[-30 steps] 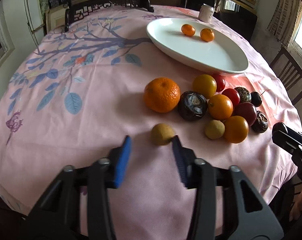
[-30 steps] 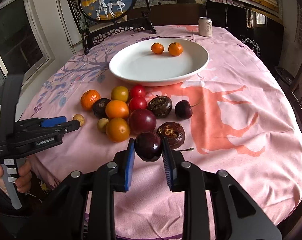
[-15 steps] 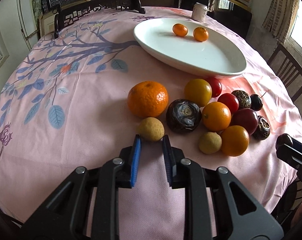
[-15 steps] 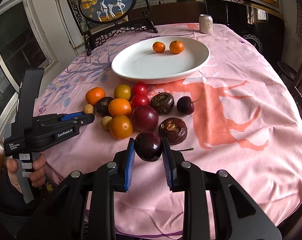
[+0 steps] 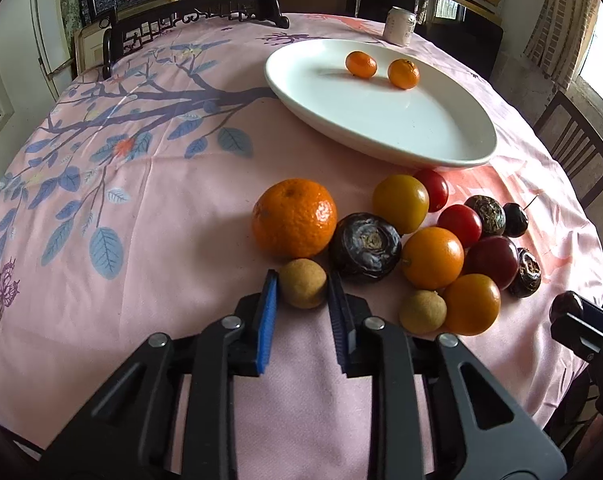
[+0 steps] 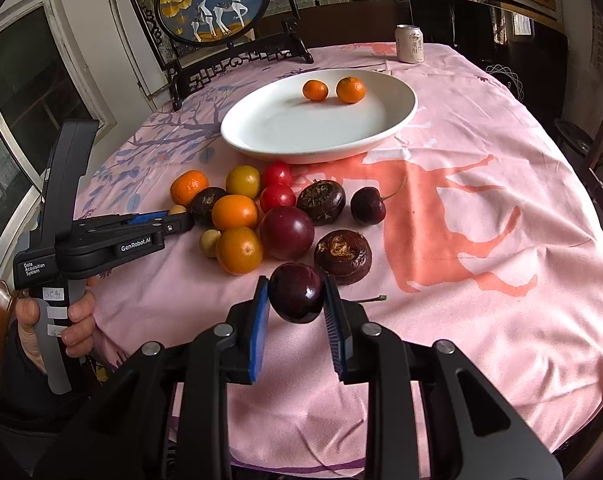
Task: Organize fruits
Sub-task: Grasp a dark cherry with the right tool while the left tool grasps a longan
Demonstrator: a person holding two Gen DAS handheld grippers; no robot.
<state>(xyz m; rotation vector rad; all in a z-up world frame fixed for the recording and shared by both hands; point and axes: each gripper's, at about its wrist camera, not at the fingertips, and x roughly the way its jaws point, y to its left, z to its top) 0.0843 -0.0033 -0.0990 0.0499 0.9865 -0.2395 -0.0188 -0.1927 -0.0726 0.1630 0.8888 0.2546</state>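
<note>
My left gripper [image 5: 302, 288] is shut on a small tan longan [image 5: 302, 289] on the pink tablecloth, just in front of a big orange mandarin [image 5: 294, 217]. My right gripper [image 6: 296, 298] is shut on a dark red cherry [image 6: 296, 298] and holds it a little above the cloth. The left gripper also shows in the right wrist view [image 6: 177, 216]. A white oval plate [image 6: 381, 130] at the back holds two small mandarins [image 6: 315, 90]. A pile of mixed fruit [image 6: 257, 216] lies between plate and grippers: oranges, red tomatoes, dark water chestnuts, a plum, a second longan [image 5: 423, 312].
A drink can [image 6: 410, 44] stands behind the plate. A framed deer screen [image 6: 213, 12] on a dark stand is at the table's far left edge. Chairs [image 5: 577, 156] stand to the right of the round table.
My left gripper moved forward to the longan and shut on it. My right gripper keeps its hold on the cherry and has barely moved.
</note>
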